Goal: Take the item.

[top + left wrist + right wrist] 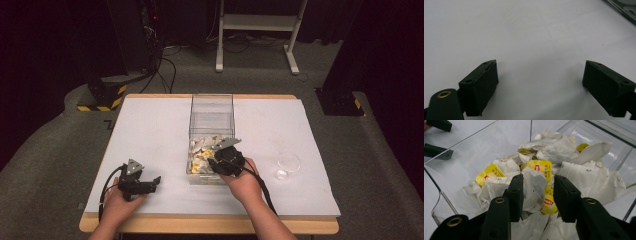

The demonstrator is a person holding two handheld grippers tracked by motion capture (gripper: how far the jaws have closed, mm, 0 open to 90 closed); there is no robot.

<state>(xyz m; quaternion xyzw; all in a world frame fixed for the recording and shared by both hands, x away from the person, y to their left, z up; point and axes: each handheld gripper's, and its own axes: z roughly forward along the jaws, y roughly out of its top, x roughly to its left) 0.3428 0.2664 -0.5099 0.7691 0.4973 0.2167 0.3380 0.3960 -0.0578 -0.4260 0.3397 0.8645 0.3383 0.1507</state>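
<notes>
R tool (537, 195) tipped down in box (212, 107), jaws straddling tea bag (534, 187), not clamped; L tool (540, 85) released, resting level.

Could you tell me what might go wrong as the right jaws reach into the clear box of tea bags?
The right gripper has one tea bag between its jaws amid a tangled pile, so strings may drag neighbouring bags out too. The paper could tear if pinched hard. The jaws work close to the clear box wall and might knock it.

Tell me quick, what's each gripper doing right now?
Left gripper: open, empty, over the table.
Right gripper: in the clear box, a tea bag between its jaws; grip uncertain.
</notes>
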